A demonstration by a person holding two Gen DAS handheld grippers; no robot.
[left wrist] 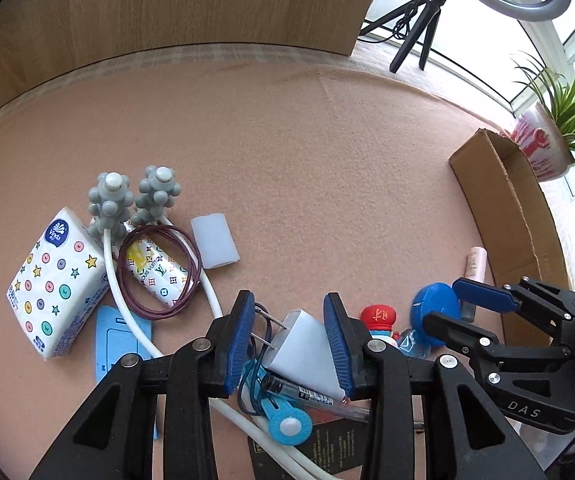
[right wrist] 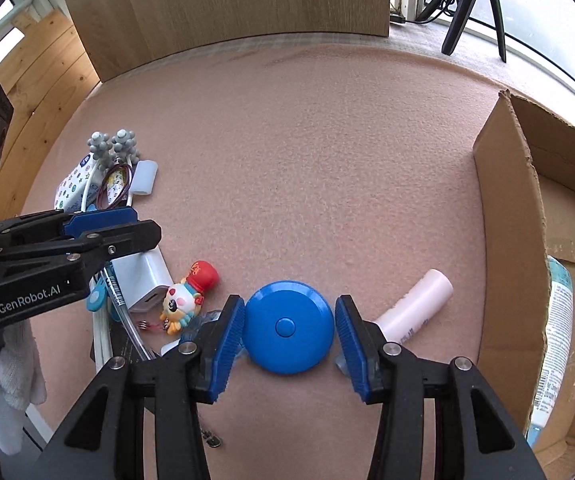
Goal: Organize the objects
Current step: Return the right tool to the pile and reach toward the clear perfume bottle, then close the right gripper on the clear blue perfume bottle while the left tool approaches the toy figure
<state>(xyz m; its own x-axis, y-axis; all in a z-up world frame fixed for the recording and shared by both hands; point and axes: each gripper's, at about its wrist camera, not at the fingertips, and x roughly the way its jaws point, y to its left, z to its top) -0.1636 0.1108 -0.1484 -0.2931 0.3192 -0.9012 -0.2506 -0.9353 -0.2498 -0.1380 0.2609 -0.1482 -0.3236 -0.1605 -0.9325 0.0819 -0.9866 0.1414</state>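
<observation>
Straddling the charger (left wrist: 305, 350), the left gripper (left wrist: 295, 344) hides the pen (left wrist: 311, 394).

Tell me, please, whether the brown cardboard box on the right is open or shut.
Open: the brown cardboard box has its top flaps up, and a white-and-blue labelled bottle lies visible inside.

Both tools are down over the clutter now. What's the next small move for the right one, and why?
Probably close the right tool on the blue round case. The case sits squarely between its open fingers, the left finger about touching and a small gap on the right, and the cardboard box stands open just to the right to receive it.
</observation>
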